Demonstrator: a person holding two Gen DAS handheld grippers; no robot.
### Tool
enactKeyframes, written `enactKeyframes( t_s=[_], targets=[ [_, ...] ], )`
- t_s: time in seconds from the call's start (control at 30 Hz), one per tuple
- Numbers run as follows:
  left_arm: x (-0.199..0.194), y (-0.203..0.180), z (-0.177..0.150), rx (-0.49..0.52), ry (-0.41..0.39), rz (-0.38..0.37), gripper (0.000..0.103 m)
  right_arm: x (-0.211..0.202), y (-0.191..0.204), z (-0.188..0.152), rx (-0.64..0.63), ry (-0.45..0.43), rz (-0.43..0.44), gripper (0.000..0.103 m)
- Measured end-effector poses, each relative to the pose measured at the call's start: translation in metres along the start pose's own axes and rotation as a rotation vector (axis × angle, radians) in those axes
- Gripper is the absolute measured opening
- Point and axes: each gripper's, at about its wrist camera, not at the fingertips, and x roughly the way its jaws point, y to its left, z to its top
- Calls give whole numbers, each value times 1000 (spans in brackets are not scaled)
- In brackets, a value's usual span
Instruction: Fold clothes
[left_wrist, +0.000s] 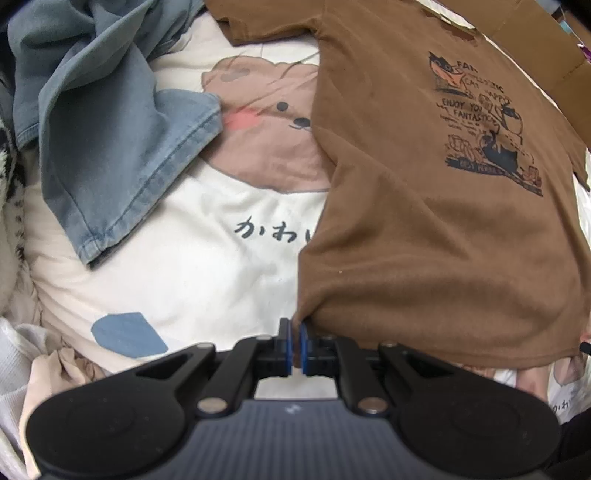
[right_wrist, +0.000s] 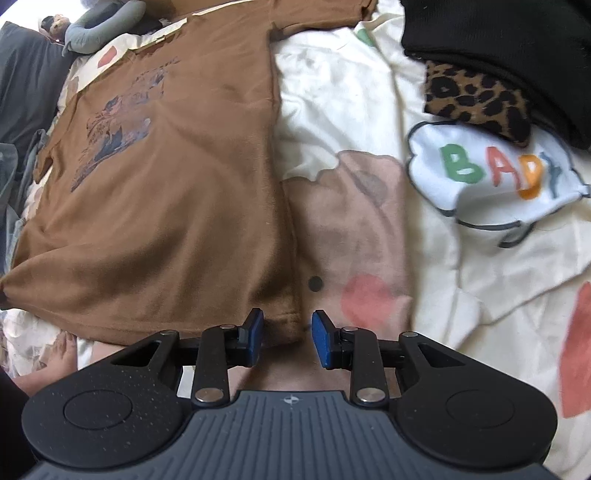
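**Right hem corner not yet gripped**

The left gripper (left_wrist: 295, 341) is clamped on one hem corner of the brown T-shirt (left_wrist: 424, 221), which lies flat ahead of it on the bedsheet (left_wrist: 192, 280). The right gripper (right_wrist: 287, 338) stands apart, astride the other corner. Closing there, its pads may pinch the bedsheet too, or catch only one layer.

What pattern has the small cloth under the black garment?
Leopard spots on the small cloth, best in the right wrist view.

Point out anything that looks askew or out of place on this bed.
The blue denim garment lies crumpled beside the flat brown T-shirt, not laid out. A leopard-print piece sticks out from under a black garment. Nothing looks damaged.
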Motion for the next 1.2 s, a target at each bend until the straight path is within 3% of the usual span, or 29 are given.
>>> enactKeyframes(
  t_s=[0.23,0.47,0.8,1.07,1.2],
  targets=[
    [2,1,2,0,3,0,4,22,-5,5,41,31,-7,32],
    [6,3,-1,-8,8,-7,4,23,-11,11,82,76,-23,6],
    [-31,5,3,-2,-46,-86,4,-27,3,26,70,88,-21,5],
    [-77,5,6,7,-90,-175,4,-88,17,52,82,69,44,4],
    [-87,13,4,-14,-98,-196,4,-106,28,59,18,70,69,4]
  ],
)
